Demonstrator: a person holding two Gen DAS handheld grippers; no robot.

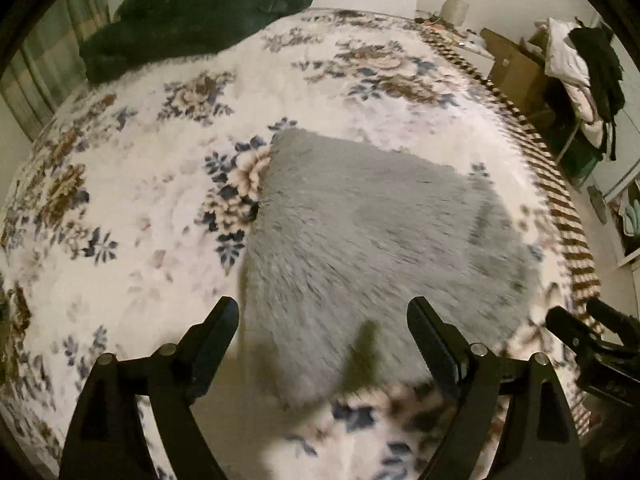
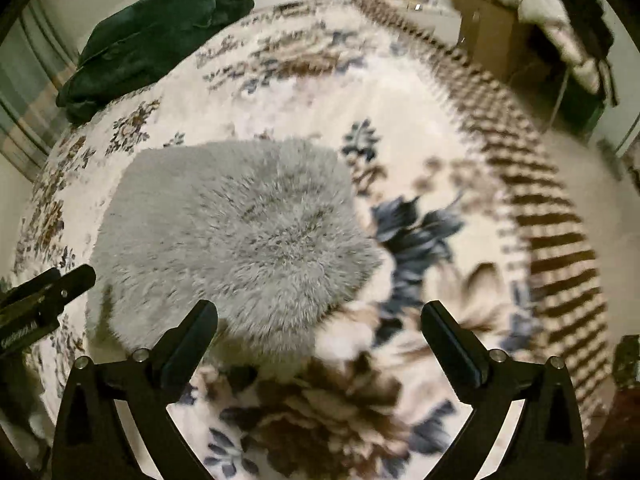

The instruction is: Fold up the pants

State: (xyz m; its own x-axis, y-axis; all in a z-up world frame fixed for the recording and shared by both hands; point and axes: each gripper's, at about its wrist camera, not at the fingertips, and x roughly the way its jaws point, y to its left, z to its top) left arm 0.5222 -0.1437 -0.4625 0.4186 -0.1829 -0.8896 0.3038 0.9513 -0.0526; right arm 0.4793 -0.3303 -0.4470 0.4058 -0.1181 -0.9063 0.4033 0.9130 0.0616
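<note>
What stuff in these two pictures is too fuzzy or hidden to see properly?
- Grey fluffy folded pants: left view, the near end is smeared, so its layers are unclear.
- Brown striped blanket border: right view, motion blur smears the stripes.
- Dark green bundle of cloth: left view, too dark to tell what garment.
- Clutter on the far desk: too small to name.

Floral blanket smears with blur near the striped border (right view)

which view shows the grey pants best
The left wrist view: the folded grey pants lie whole on the flowered blanket. In the right wrist view the pants are nearer, with one tong covering the near edge.
</note>
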